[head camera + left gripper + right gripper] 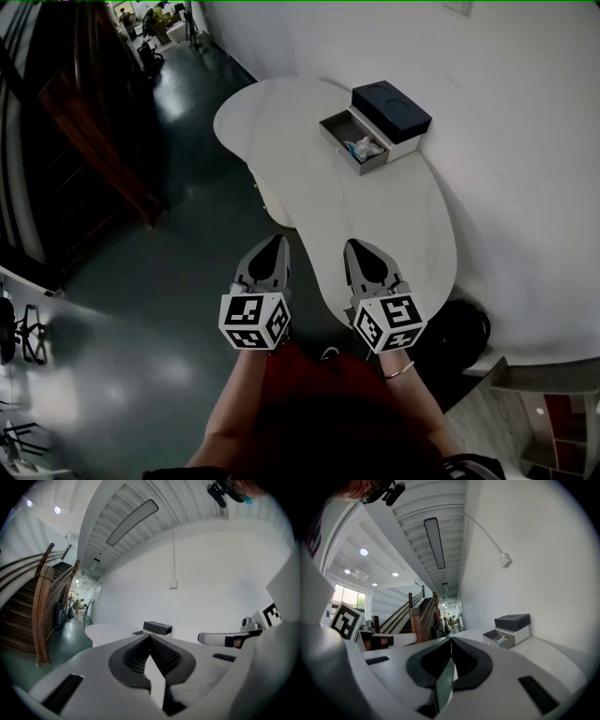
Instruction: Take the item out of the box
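A box with a dark lid (pixel 391 109) stands at the far side of the white table (pixel 375 216), near the wall. Its grey drawer (pixel 352 141) is pulled out and holds a small pale item (pixel 364 147). The box also shows in the right gripper view (pixel 512 629) and, small, in the left gripper view (pixel 157 628). My left gripper (pixel 275 243) and right gripper (pixel 353 247) hover side by side at the table's near edge, well short of the box. Both are shut with nothing between the jaws.
A wooden staircase (pixel 37 606) rises at the left over a dark glossy floor (pixel 141 281). A white wall (pixel 525 169) runs along the table's far side. A dark round object (pixel 459 333) sits on the floor by the table's near right end.
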